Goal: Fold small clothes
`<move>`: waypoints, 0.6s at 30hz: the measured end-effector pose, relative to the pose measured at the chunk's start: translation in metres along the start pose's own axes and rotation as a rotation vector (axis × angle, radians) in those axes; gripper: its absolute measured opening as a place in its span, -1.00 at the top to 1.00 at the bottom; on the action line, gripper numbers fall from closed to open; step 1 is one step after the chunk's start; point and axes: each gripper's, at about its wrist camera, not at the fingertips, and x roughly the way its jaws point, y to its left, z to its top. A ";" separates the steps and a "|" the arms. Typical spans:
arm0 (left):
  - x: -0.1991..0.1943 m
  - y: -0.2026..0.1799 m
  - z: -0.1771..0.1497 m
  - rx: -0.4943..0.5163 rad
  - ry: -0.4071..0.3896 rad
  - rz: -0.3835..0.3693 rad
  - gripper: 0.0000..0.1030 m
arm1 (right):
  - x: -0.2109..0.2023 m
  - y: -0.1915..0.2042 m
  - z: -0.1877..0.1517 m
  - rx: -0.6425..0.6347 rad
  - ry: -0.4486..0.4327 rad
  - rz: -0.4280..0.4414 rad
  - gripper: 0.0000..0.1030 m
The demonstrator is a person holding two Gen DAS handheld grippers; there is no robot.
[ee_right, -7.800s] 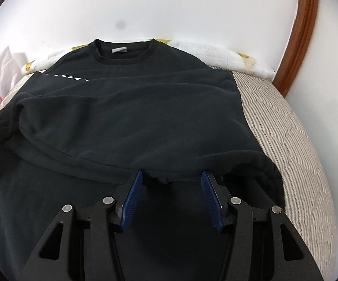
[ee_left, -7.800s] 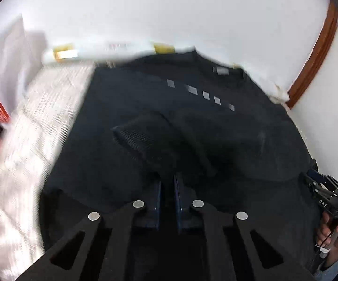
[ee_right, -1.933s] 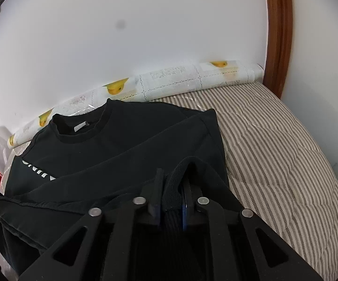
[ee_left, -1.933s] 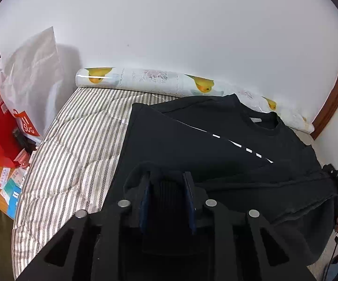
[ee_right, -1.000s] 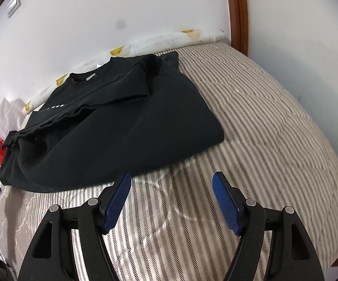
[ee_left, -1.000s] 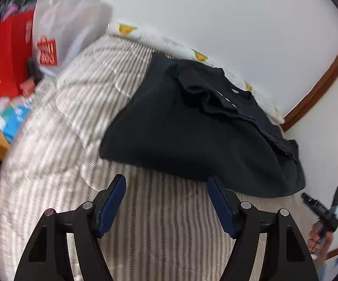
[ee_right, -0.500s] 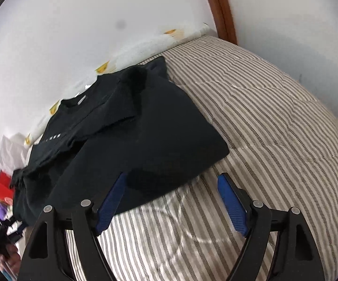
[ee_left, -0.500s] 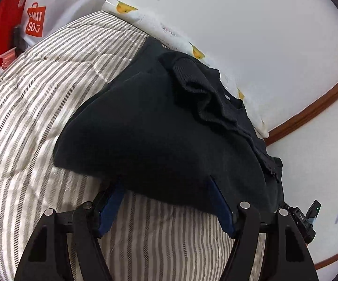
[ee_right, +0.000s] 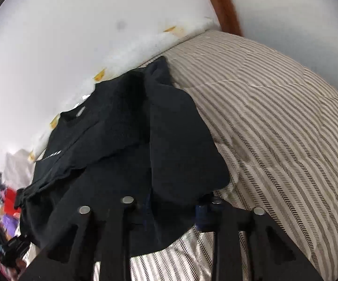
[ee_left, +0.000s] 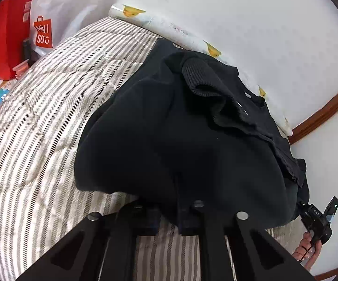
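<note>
Black sweatshirt (ee_left: 169,140) folded on striped bed (ee_left: 40,128). Left claw (ee_left: 169,213) clamped on near fold at 6 o'clock. Right claw (ee_right: 172,210) closing on that fold, cloth between jaws.

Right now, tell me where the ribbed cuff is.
In the left wrist view, the ribbed cuff lies on top of the folded black sweatshirt, at its far end near the wall, above centre.

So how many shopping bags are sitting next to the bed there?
2, both at the upper left of the left wrist view: a red bag at the edge and a white bag beside it. Others may be hidden out of frame.
</note>
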 end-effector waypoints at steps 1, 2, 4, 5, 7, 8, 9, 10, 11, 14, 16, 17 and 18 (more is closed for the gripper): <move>-0.005 0.000 -0.002 0.007 -0.006 0.002 0.85 | -0.003 0.001 -0.001 -0.014 -0.004 -0.003 0.58; -0.009 0.000 -0.005 0.011 -0.012 0.001 0.86 | -0.007 0.002 -0.003 -0.033 -0.011 -0.008 0.62; -0.018 0.000 -0.011 0.028 -0.025 0.007 0.86 | -0.014 0.003 -0.006 -0.059 -0.018 -0.013 0.67; -0.022 0.001 -0.015 0.035 -0.030 0.011 0.86 | -0.017 0.003 -0.008 -0.064 -0.016 -0.009 0.67; -0.030 0.002 -0.022 0.031 -0.026 0.012 0.87 | -0.023 0.001 -0.011 -0.066 -0.009 -0.003 0.68; -0.033 0.003 -0.025 0.031 -0.027 0.009 0.87 | -0.028 0.001 -0.014 -0.072 -0.007 -0.003 0.68; -0.038 0.004 -0.029 0.033 -0.030 0.007 0.87 | -0.032 0.001 -0.017 -0.079 -0.006 -0.002 0.68; -0.043 0.004 -0.034 0.037 -0.031 0.007 0.87 | -0.036 0.000 -0.020 -0.086 -0.001 -0.002 0.68; -0.046 0.005 -0.037 0.041 -0.030 0.008 0.87 | -0.039 0.000 -0.022 -0.092 0.003 -0.001 0.68; -0.060 0.007 -0.052 0.060 -0.027 0.015 0.86 | -0.055 -0.002 -0.034 -0.129 0.015 -0.001 0.68; -0.067 0.008 -0.065 0.081 -0.023 0.026 0.86 | -0.065 -0.004 -0.044 -0.159 0.019 -0.010 0.68; -0.071 0.009 -0.071 0.091 -0.023 0.032 0.86 | -0.072 -0.004 -0.051 -0.179 0.018 -0.018 0.68; -0.074 0.009 -0.077 0.099 -0.026 0.036 0.86 | -0.079 -0.005 -0.059 -0.197 0.016 -0.028 0.68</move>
